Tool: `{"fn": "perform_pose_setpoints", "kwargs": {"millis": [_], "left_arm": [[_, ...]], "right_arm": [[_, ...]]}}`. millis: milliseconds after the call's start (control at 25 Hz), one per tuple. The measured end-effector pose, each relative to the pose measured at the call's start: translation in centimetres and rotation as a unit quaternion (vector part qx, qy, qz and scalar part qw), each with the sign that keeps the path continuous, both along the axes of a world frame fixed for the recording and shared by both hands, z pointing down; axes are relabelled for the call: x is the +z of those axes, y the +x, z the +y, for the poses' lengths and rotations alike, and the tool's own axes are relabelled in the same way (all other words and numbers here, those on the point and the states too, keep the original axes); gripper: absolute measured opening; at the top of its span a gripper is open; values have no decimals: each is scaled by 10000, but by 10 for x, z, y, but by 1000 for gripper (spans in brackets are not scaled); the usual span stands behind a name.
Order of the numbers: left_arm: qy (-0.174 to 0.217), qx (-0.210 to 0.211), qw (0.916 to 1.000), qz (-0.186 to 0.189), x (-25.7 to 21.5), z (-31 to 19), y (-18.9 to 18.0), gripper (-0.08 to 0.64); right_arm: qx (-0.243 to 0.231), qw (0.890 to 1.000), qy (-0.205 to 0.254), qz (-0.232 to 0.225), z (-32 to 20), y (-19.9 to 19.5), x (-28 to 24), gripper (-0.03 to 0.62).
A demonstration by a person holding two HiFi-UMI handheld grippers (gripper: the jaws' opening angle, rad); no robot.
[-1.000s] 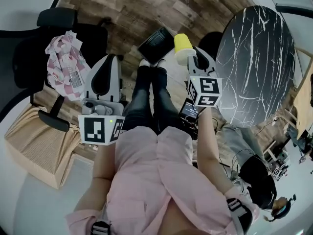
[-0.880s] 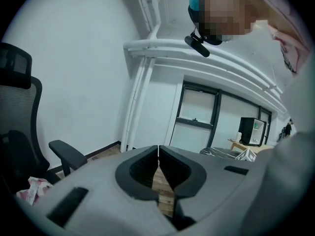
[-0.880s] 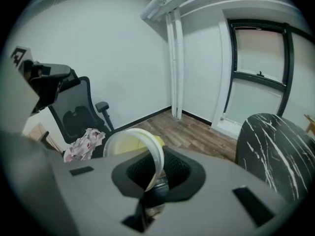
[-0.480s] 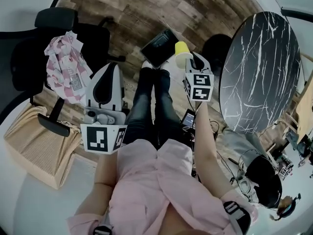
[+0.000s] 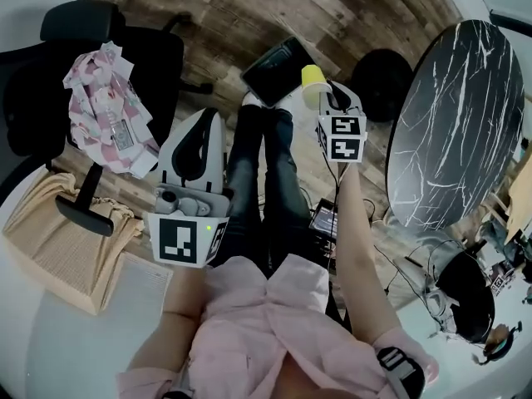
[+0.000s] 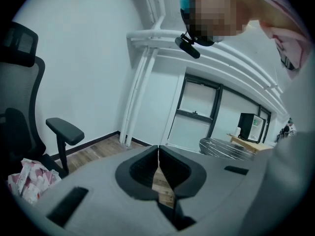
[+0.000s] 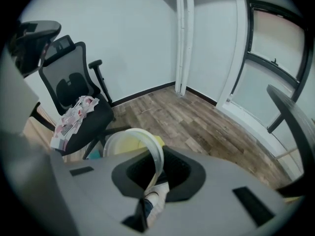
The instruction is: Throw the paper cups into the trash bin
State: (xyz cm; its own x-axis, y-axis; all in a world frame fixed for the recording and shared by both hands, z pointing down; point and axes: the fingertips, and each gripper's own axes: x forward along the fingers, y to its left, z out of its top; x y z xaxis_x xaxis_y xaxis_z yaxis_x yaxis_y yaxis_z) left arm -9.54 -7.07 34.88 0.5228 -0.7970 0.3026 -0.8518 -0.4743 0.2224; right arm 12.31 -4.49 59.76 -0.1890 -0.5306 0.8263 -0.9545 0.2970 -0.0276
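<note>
Pinching yellow paper cup (image 7: 129,142) by rim: right gripper (image 7: 156,173), cup body left of jaws; left gripper (image 6: 158,156) jaws together, empty.

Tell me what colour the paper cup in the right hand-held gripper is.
Yellow. The paper cup shows best in the head view.

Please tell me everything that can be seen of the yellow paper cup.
The yellow paper cup looks made of thin paper, yellow outside and inside, with a white rolled rim. It seems empty. The right hand-held gripper pinches its wall at the rim, one jaw inside and one outside. The cup is held in the air above the wooden floor, tipped so that its open mouth faces back towards the gripper. Nothing else touches it.
</note>
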Motion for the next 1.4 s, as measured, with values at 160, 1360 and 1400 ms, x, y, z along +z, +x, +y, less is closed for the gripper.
{"fn": "perform_pose_setpoints", "kwargs": {"millis": [160,1360,1400], "left_arm": [[-61,84,9999,-44,18,3,6,25],[-1088,403,9932,-78,160,23,41,23],[-1103,405,9931,-68,162,23,41,23]], "right_arm": [[20,9999,-138,9,0,-3,24,43],[-288,9956,-894,-16,8,-28,168,43],[-333,9952,-918,-8,9,-31,174,43]]}}
